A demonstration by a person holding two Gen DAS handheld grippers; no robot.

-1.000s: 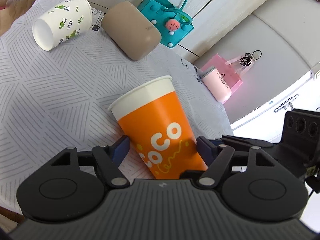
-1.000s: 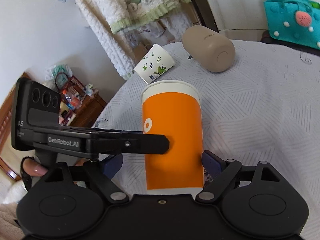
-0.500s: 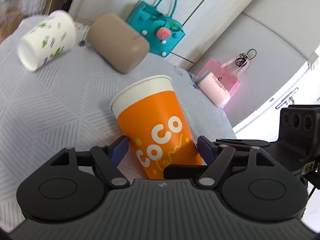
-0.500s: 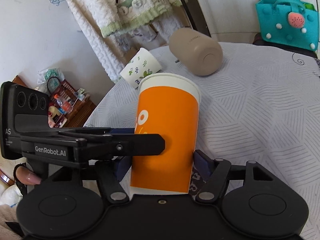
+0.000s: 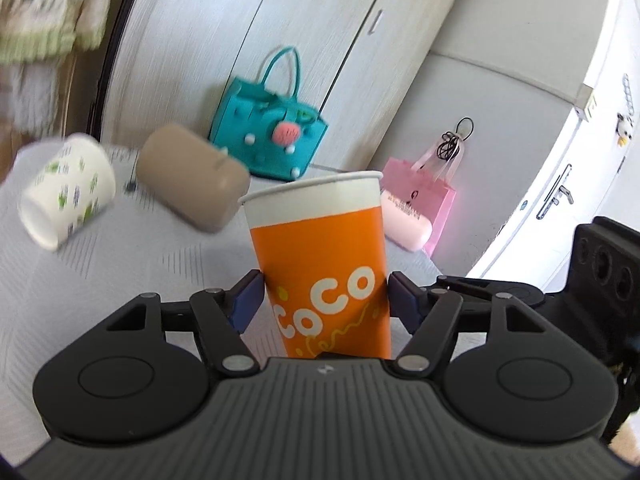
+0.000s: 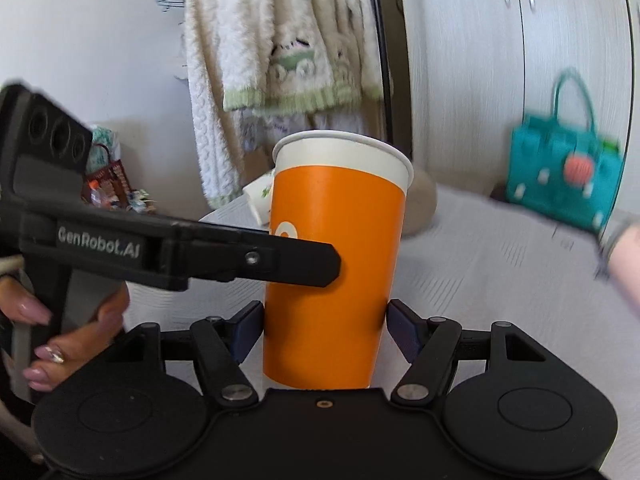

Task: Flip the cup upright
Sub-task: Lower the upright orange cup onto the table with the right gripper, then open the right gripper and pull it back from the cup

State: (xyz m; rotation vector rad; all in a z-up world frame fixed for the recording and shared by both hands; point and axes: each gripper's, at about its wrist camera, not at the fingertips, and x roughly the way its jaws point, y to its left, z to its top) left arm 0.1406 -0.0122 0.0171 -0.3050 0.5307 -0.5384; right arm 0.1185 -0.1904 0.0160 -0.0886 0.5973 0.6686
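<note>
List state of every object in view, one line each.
orange cup: upright, rim up, held by both tools
left tool: shut on orange cup
right tool: shut on orange cup
white leaf-print cup: on its side
tan bottle: on its side
teal bag: upright

The orange cup (image 5: 320,264) is showing "CoCo" in white letters toward 6 o'clock on its wall. The left tongs (image 6: 256,258) are bearing "GenRobot.AI" at 9 o'clock in the right wrist view.

Orange cup (image 5: 320,256) with white rim band and white lettering, teal bag (image 5: 268,142) at 11 o'clock, pink bag (image 5: 424,204) at 1 o'clock
</note>
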